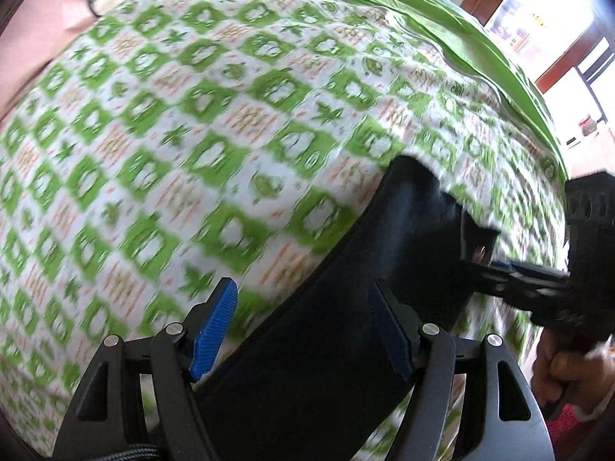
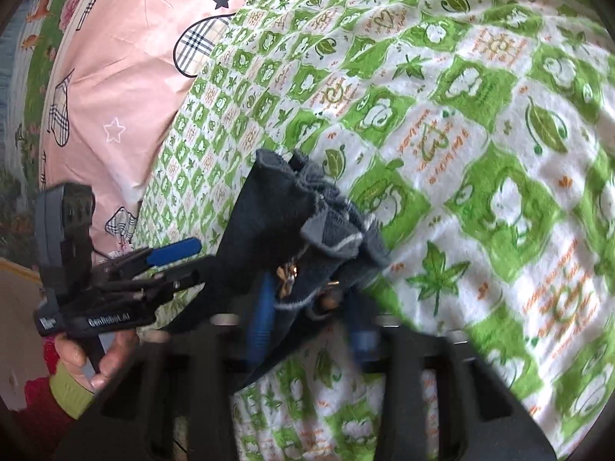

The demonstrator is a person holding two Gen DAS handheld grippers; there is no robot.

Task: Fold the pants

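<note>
Left gripper [image 1: 301, 288] first: its blue pads [image 1: 213, 330] are being held wide apart, and nothing is being squeezed. The dark pants [image 1: 334, 345] are being straddled by it, running up between the two fingers from the bottom middle of the left wrist view toward the right of centre. A gap is showing at the left-hand pad, while the right-hand pad is being kept right at the cloth's edge.

Right gripper [image 2: 311, 307]: its jaws are being pinched nearly closed on a bunched end of the pants, near a small metal fastener [image 2: 288, 272]. It's blurry in its own view. In the left wrist view the same pinch is being shown at the right edge, with the fingers brought together on the fabric.

The pants are being kept low over a green and white patterned bedspread [image 1: 192, 134], with grey hems flopping at the centre of the right wrist view.

Further out, a pink sheet [image 2: 127, 77] with plaid shapes is being shown upper left. The left gripper's handle is being gripped by a hand [image 2: 103, 361] at lower left.
</note>
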